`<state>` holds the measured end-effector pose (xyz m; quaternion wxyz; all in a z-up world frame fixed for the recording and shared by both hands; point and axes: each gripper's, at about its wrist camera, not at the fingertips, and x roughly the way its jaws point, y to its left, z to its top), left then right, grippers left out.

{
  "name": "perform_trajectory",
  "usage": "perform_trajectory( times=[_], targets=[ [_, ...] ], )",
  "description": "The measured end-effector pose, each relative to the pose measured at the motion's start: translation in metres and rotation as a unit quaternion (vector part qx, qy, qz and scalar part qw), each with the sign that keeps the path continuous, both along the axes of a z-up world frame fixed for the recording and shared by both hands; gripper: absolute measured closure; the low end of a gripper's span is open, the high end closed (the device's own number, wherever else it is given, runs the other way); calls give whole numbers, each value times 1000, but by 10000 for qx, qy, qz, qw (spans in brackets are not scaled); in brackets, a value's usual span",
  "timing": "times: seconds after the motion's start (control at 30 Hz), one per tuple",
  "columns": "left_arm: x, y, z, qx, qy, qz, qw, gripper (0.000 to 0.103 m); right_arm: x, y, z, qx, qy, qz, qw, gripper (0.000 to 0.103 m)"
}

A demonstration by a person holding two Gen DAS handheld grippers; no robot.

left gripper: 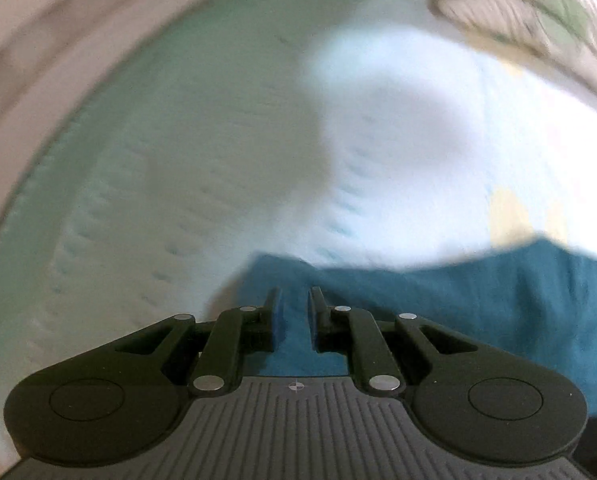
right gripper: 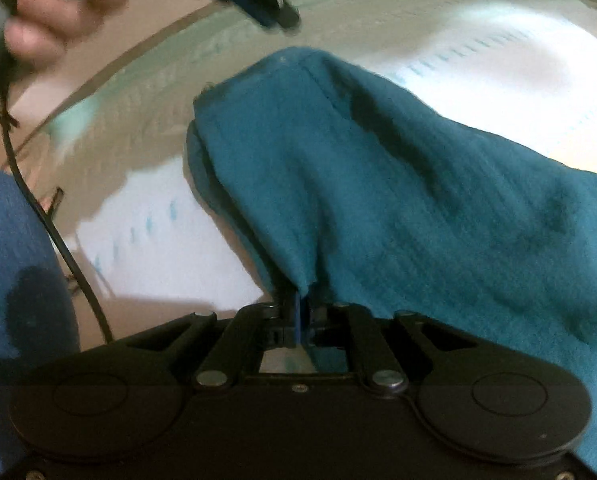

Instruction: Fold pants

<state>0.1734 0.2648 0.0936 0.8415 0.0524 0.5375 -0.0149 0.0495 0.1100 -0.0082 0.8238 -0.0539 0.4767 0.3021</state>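
Observation:
The teal pants [right gripper: 398, 184] lie bunched on a pale sheet and rise to a pinched point at my right gripper [right gripper: 298, 300]. That gripper is shut on a fold of the cloth, and the cloth covers its fingertips. In the right wrist view my left gripper [right gripper: 276, 14] hangs blurred above the far corner of the pants, apart from it, held by a hand [right gripper: 54, 12]. In the left wrist view my left gripper [left gripper: 295, 300] has its jaws a narrow gap apart. The teal pants [left gripper: 478, 292] show beyond that gap and spread away to the right.
A pale green and white sheet [left gripper: 218, 140] covers the bed, whose curved edge [right gripper: 110, 76] meets a light floor at the left. A patterned cover [left gripper: 530, 12] lies at the far right. A black cable [right gripper: 58, 236] runs beside a person's blue clothing [right gripper: 14, 260].

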Motion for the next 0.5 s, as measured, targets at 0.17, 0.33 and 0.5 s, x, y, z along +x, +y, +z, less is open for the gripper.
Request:
perform_trajectory(
  times=[0.17,0.33,0.5],
  targets=[
    [-3,-15,-36,82,548,-491,9973,89,0,-31,26,306,-85,-276,9991,70],
    [-6,-5,-59,-153,1021,-452,9936,89,18,-80,52,566,-284,-876,9941,69],
    [-9,16,-60,-585,983,-239,9931,89,60,-126,53,269,-559,-1801,9817,60]
  ],
)
